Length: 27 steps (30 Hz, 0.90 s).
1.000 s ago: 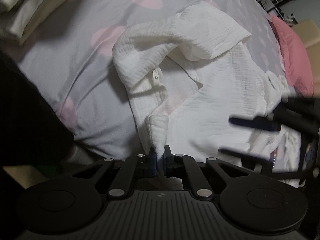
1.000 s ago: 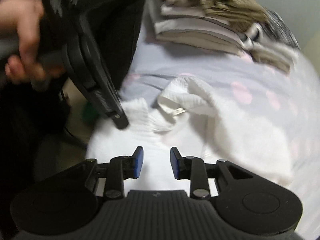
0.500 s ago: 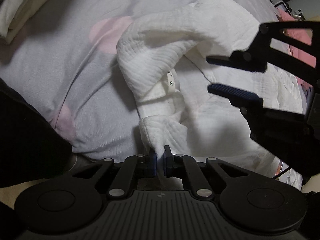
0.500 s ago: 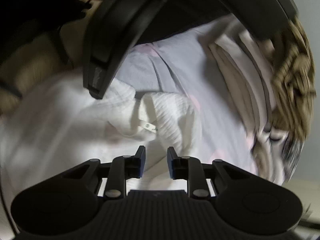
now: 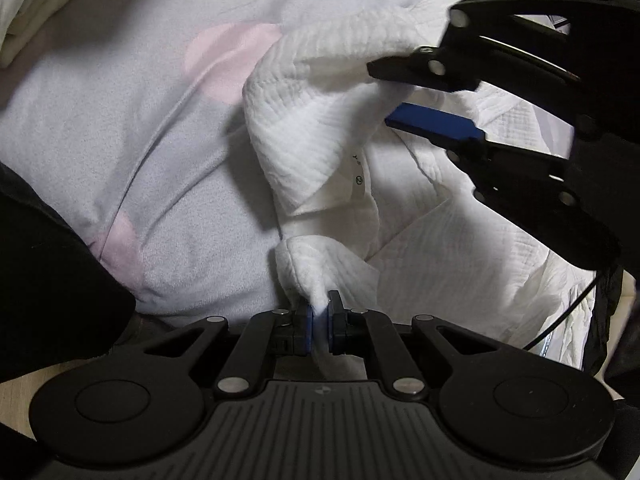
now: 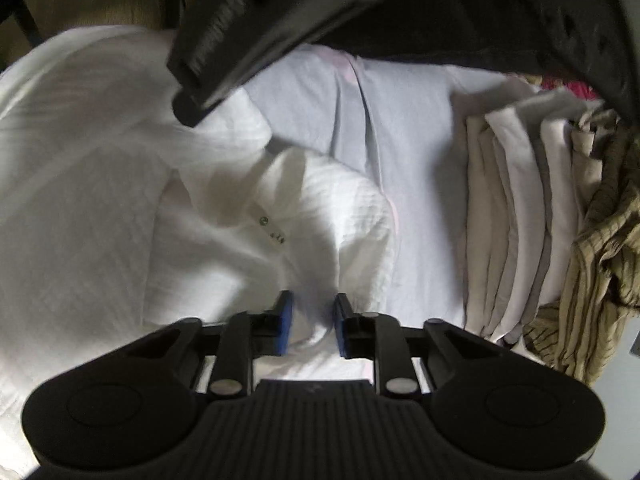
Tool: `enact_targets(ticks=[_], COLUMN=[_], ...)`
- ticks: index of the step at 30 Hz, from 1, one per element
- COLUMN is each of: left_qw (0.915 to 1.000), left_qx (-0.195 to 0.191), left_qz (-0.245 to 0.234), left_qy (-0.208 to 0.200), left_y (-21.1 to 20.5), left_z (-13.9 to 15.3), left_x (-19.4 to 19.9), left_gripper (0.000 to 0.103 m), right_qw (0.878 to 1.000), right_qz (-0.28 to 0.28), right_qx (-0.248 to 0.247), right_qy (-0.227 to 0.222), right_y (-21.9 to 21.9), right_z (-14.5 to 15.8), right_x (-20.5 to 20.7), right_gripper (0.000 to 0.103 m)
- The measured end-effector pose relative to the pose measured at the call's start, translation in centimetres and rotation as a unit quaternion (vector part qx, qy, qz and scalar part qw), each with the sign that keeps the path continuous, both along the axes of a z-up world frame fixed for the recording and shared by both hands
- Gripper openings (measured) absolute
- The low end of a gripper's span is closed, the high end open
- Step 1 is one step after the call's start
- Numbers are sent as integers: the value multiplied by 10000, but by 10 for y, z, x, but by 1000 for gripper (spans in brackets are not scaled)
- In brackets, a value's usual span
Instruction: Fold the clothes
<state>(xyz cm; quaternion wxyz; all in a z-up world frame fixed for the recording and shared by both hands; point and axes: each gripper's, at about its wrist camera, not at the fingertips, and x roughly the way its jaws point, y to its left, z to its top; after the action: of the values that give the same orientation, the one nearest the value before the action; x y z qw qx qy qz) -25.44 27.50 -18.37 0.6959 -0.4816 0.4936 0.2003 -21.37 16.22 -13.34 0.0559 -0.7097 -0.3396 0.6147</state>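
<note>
a: what lies at far left?

b: a lavender bedsheet (image 5: pixel 120 128) with pink spots. on it, toward the middle, a white garment (image 5: pixel 320 148) sits rumpled, its collar label up.

a: and the tools?

b: the left gripper (image 5: pixel 319 320) is clamped on a bunched corner of the garment. the right gripper (image 6: pixel 310 326) hovers over the fabric with jaws parted, gripping nothing.

a: farther right?

b: in the right wrist view, a stack of folded clothes (image 6: pixel 516 216) rests on the sheet, just beside the garment.
</note>
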Motion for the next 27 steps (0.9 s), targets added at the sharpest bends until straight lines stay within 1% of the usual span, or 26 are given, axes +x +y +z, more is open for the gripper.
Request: enact_targets(ticks=[1, 5, 7, 9, 11, 12, 15, 16, 18, 20, 21, 22, 24, 26, 27], left_qw=[10000, 9998, 9993, 9984, 9972, 9962, 9907, 9880, 9810, 9706, 9641, 9565, 9391, 9162, 9025], left_qx=[25, 171, 293, 424, 550, 629, 986, 1114, 1388, 1750, 1949, 2173, 2621, 3145, 3409], left_qz=[1, 39, 44, 23, -26, -77, -312, -396, -581, -808, -920, -1009, -1182, -1314, -1370], left_qy=[-14, -133, -240, -373, -514, -596, -886, -995, -1224, -1441, -1553, -1665, -1884, -2109, -2246], left_y=[-1, -3, -5, -8, -10, -11, -8, -5, -3, -3, -3, -1, 2, -4, -6], left_z=[1, 10, 19, 29, 40, 47, 77, 89, 116, 149, 167, 186, 225, 263, 287], left_x=[-1, -7, -10, -13, -16, -15, -11, -7, 1, 8, 11, 15, 24, 39, 41], left_gripper=[4, 4, 4, 4, 4, 4, 4, 4, 4, 4, 4, 4, 3, 3, 3], right_qw=[9999, 9969, 9914, 9818, 9639, 9517, 9005, 8751, 8295, 7780, 7580, 7354, 6990, 6658, 6499], right_qz=[-115, -713, -1191, -1713, -2383, -2736, -3863, -4279, -4871, -5376, -5532, -5682, -5857, -5943, -5954], right_qx=[17, 143, 322, 527, 790, 929, 1209, 1257, 1399, 1657, 1768, 1893, 2172, 2569, 2747], right_qy=[46, 284, 446, 626, 888, 1035, 1591, 1879, 2349, 2796, 2968, 3171, 3482, 3710, 3844], right_y=[2, 6, 7, 8, 11, 12, 12, 9, -4, -20, -28, -40, -62, -88, -99], right_z=[1, 17, 33, 51, 73, 84, 128, 148, 179, 216, 231, 250, 283, 317, 334], right_x=[0, 3, 8, 14, 23, 32, 57, 69, 94, 117, 124, 134, 144, 150, 153], right_gripper=[8, 7, 7, 7, 7, 7, 7, 7, 7, 7, 7, 7, 7, 7, 7])
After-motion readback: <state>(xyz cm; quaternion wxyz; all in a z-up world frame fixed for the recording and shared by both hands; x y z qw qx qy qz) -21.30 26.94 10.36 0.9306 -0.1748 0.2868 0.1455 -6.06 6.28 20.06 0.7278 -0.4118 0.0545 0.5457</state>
